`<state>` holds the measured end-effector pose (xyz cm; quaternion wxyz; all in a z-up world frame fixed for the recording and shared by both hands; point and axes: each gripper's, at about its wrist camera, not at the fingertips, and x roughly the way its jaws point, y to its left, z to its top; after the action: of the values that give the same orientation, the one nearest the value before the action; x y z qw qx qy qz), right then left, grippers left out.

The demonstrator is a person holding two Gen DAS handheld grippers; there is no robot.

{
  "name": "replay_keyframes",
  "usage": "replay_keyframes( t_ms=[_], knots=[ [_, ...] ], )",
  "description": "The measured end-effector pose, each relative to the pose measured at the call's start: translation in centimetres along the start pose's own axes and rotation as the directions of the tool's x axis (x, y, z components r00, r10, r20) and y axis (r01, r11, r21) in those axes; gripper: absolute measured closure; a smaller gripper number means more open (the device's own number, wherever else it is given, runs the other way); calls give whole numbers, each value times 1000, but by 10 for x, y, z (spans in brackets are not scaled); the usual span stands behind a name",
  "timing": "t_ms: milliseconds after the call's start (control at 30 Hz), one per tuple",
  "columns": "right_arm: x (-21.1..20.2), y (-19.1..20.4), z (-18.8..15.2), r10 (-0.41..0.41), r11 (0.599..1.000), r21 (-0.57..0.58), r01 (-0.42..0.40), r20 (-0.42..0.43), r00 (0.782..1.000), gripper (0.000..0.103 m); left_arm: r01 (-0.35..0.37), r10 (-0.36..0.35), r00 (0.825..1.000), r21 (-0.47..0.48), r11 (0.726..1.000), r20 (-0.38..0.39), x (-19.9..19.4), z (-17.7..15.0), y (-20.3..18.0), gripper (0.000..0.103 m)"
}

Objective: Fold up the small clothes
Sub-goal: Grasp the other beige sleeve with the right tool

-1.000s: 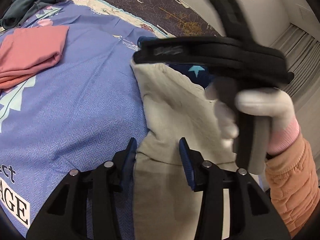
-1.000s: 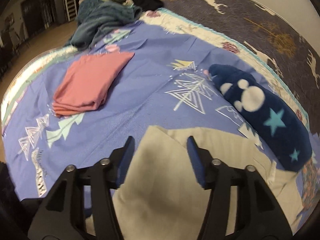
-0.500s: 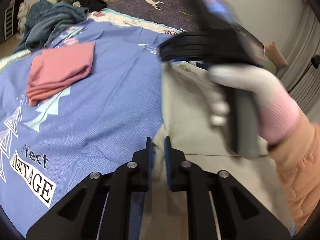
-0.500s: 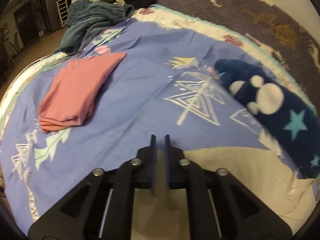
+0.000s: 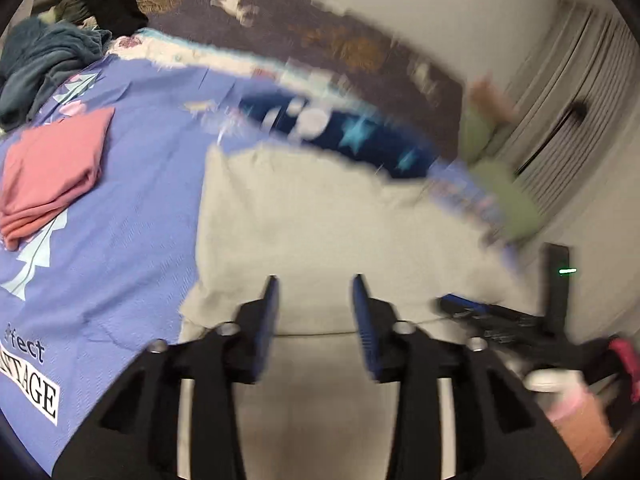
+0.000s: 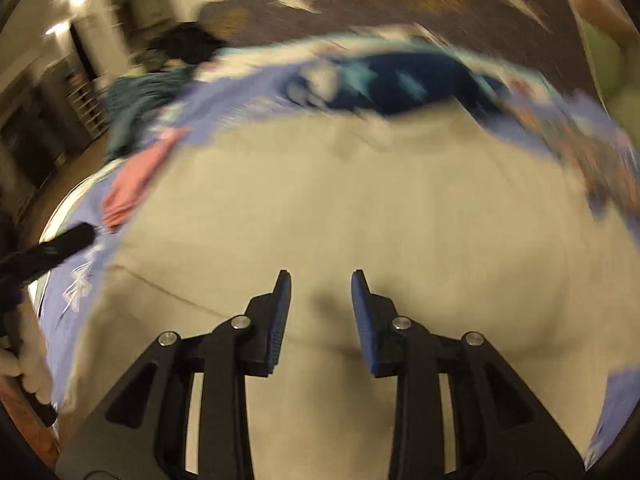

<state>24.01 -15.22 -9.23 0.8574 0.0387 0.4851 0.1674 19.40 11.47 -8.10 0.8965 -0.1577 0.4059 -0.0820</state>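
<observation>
The bed's purple printed cover [image 5: 120, 240] carries a pale beige cloth garment [image 5: 320, 232], spread flat, one seam crossing it. A folded pink garment [image 5: 48, 176] lies apart. Left tongs [image 5: 314, 312] are opening, right tongs [image 6: 320, 308] parted; neither grips cloth.

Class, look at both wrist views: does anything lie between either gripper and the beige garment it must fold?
Nothing visible does. The left gripper, its jaws opening, and the right gripper both point straight onto bare beige garment.
</observation>
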Motion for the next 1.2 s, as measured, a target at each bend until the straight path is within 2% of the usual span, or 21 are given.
replay_keyframes(
  t_ms=[33,67,167,200,267,367,500,533,600,633,667,733,800,833,867,900,967,1033,1133,1167,1200],
  knots=[
    [-7,-15,-9,75,997,27,-77,72,995,79,-56,57,997,14,998,-59,20,-4,0,63],
    [-10,-20,-14,101,993,45,-105,75,992,79,-69,70,997,39,997,-11,28,-11,-1,62],
    [-26,-22,-22,102,993,44,-105,70,992,77,-110,111,994,56,992,-19,26,-8,-8,61],
    [-30,-24,-25,109,993,37,-111,67,992,71,-122,123,992,73,990,-19,27,-10,-10,59],
    [-42,-37,-32,119,991,56,-123,82,990,70,-119,122,992,101,988,-25,29,-9,-15,51],
    [-70,-81,-42,108,977,168,-132,143,984,69,-126,134,990,166,978,-38,34,-9,-24,35],
    [-120,-180,-65,18,915,386,-121,258,966,60,-200,212,977,230,952,-29,39,-9,-37,30],
    [-136,-212,-76,-28,881,459,-110,282,959,56,-203,213,977,206,957,-27,38,-6,-39,30],
    [-160,-271,-101,-110,795,598,-99,303,947,55,-153,158,987,143,978,-19,35,-2,-40,30],
    [-173,-307,-120,-158,722,685,-101,305,939,53,-121,123,992,111,986,-7,33,2,-43,30],
    [-183,-333,-136,-193,655,748,-109,304,933,52,-111,111,994,100,989,5,34,5,-47,30],
    [-202,-386,-175,-270,490,859,-145,309,912,52,-111,109,994,104,988,27,37,11,-55,30],
    [-213,-421,-207,-330,353,918,-181,303,894,52,-105,103,994,108,989,28,45,17,-64,30],
    [-214,-438,-226,-350,261,942,-209,294,889,50,-94,92,995,104,990,21,51,19,-67,30],
    [-214,-446,-237,-354,204,948,-243,302,885,52,-86,85,996,100,991,13,56,20,-69,30],
    [-211,-458,-250,-348,144,937,-319,350,870,52,-79,80,997,95,992,-3,62,20,-71,30],
    [-207,-467,-254,-353,103,921,-375,386,852,52,-97,102,994,105,990,-37,78,15,-73,30],
    [-204,-475,-244,-366,116,920,-374,390,845,45,-117,122,992,136,984,-32,81,13,-79,27],
    [-194,-486,-220,-370,161,934,-319,357,858,43,-150,156,987,171,974,-27,83,10,-85,25],
    [-192,-488,-213,-379,174,939,-298,343,860,45,-163,171,985,186,969,-24,84,8,-87,24],
    [-190,-486,-207,-390,183,943,-277,328,860,58,-176,184,983,198,964,-22,86,8,-89,23]
  ],
)
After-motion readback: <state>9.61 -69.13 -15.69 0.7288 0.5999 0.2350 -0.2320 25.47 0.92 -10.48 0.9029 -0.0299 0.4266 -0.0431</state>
